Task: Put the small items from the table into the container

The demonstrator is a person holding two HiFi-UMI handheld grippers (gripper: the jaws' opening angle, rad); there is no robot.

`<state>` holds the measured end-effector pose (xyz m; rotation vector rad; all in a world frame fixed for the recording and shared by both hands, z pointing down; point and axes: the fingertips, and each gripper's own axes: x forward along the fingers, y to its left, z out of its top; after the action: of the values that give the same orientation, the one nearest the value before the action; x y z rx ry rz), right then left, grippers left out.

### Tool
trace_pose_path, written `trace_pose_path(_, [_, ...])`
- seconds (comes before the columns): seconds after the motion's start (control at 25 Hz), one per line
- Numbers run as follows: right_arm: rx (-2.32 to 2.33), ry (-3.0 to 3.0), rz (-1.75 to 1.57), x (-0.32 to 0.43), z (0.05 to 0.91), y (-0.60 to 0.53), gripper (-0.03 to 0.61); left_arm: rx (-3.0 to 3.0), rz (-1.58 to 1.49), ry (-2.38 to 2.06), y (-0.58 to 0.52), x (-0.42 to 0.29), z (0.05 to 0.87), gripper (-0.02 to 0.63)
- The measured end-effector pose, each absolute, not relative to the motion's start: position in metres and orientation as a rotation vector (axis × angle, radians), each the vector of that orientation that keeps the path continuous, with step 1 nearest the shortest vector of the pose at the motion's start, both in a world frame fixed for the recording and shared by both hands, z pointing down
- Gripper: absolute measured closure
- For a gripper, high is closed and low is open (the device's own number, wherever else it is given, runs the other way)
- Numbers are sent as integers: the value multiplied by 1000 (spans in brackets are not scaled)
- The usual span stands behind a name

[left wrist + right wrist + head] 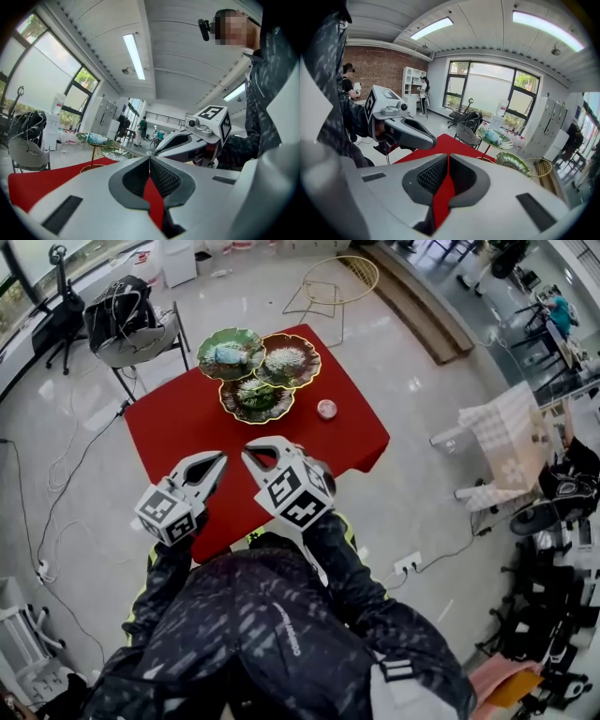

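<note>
Red tablecloth [187, 418] lies spread just ahead of you, and on its far half stands the container [257, 371], a cluster of three leaf-shaped dishes in green and brown, carried on a thin gold stem. The far left dish [230, 352] already has a pale bluish item [225, 353] lying in it. The other two dishes look empty from the head view.

One small round item [326, 409], pinkish white, sits on the cloth to the right of the container. It is near the nearest dish but clear of it, and close to the cloth's right edge.

Your left gripper [221, 458] hangs over the near edge of the cloth, pointing toward the container. Its own view shows the two dark pads meeting at the tip with nothing caught between them. Only a sliver of red cloth shows through the gap behind the tips.

Your right gripper [247, 452] is just beside the left one, and the two tips are close without touching. Its jaws are also pressed together and hold nothing, and the same red shows through behind the closed tips. Both grippers are well short of the round item and of the container.

Beyond the table's far left corner stands a chair [131, 329] with a dark bag on it. A gold wire frame [333, 282] rests on the glossy grey floor [422, 381] behind the container.
</note>
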<state>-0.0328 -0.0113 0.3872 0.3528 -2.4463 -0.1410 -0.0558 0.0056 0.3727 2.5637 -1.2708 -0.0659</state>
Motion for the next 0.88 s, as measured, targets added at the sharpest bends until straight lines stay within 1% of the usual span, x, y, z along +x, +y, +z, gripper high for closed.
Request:
trace_pose_path(0.44, [426,-2421,-155,-11,402,-7,555,2658,-43,-1158,23,-23,380,601])
trace_pose_path(0.88, [448,-2359,-110,18,434,-26,554,2668,-31,-1069,11,-4,396,601])
